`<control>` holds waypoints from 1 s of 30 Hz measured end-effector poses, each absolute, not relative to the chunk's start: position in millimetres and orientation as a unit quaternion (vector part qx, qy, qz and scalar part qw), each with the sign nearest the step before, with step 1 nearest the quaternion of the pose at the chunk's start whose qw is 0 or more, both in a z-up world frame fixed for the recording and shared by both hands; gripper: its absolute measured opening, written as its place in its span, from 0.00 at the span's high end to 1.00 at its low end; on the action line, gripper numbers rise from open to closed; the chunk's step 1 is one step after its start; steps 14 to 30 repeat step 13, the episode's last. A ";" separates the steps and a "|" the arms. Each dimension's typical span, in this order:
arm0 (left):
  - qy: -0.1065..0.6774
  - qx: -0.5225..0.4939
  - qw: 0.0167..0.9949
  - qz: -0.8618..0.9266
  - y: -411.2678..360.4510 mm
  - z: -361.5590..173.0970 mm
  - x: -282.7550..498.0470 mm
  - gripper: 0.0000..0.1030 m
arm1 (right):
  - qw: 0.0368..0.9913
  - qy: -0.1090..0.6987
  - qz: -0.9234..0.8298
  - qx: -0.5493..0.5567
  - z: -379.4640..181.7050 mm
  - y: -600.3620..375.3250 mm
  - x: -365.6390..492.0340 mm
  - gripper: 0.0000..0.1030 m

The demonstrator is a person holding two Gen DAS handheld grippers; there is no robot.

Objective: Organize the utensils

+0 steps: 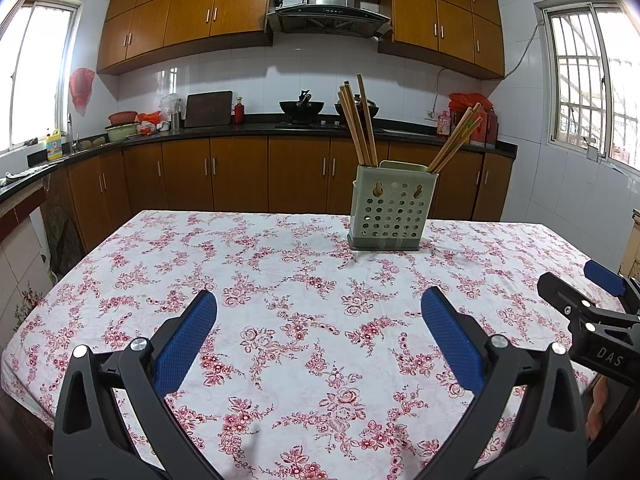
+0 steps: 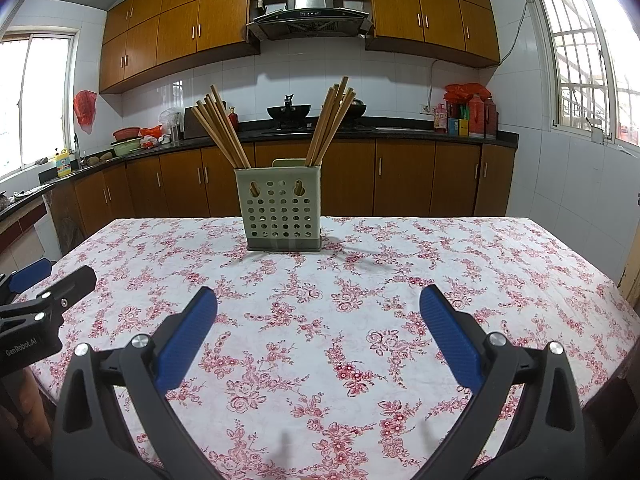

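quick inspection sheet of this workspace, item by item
surface: table with floral tablecloth, bare apart from the holder
job's things: green perforated utensil holder upright at the far middle; chopsticks in two bunches, left bunch and right bunch, each leaning outward
clutter: nothing seen on the table
grippers: left tool open, empty; right tool open, empty, both above the near edge
cables: one on the wall by the right window
surroundings: kitchen counter, wok, range hood
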State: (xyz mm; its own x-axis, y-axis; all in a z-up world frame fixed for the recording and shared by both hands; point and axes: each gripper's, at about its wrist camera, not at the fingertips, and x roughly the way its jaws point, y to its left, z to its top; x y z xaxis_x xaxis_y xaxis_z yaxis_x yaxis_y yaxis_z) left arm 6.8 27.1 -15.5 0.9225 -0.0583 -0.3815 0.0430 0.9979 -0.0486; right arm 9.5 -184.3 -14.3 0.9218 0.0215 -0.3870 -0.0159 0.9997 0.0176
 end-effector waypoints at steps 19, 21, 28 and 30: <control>0.198 -0.022 0.980 -0.020 28.3 -16.9 7.9 0.02 | 0.980 0.198 0.009 0.007 -14.2 -183.9 9.3 0.04; 0.198 -0.022 0.980 -0.020 28.3 -16.9 7.9 0.02 | 0.980 0.198 0.009 0.007 -14.2 -183.9 9.3 0.04; 0.198 -0.022 0.980 -0.020 28.3 -16.9 7.9 0.02 | 0.980 0.198 0.009 0.007 -14.2 -183.9 9.3 0.04; 0.198 -0.022 0.980 -0.020 28.3 -16.9 7.9 0.02 | 0.980 0.198 0.009 0.007 -14.2 -183.9 9.3 0.04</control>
